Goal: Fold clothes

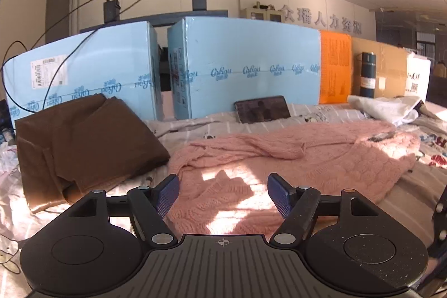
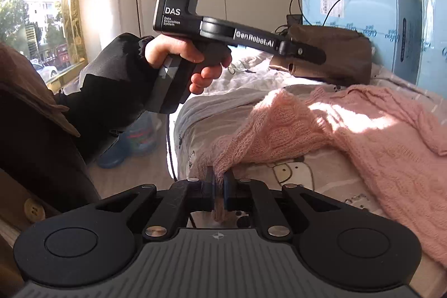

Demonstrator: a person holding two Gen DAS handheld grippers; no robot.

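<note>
- Pink cable-knit sweater (image 1: pixel 279 158) spread loosely across the cartoon-print bedsheet (image 1: pixel 430 155), one sleeve thrown over the body, rumpled rather than squared.
- Right gripper (image 2: pixel 219 186) clamped tight on a corner of that sweater at the near edge of the bed, knit pulled up into a small peak between the pads.
- Left gripper (image 1: pixel 223 192) hovering over the sunlit near hem with jaws apart, nothing between them (no pad touching the wool, as far as the left wrist view shows).
- Probable step: taking hold of the second corner before a lift or fold; folding itself not yet begun, judging by the loose sleeve.
- Next move likely calls for lowering the left gripper onto the hem, closing on a single layer, then keeping both corners level so the knit does not stretch or sag.
- Brown folded garment (image 1: pixel 81 141) lying to the side against the blue cartons (image 1: pixel 245 69), apparently done.
- Hard to read: left fingertips hidden behind that brown garment in the right wrist view; far sweater edge washed out by sun glare; white cloth (image 1: pixel 388 108) at the far end too crumpled to identify.
</note>
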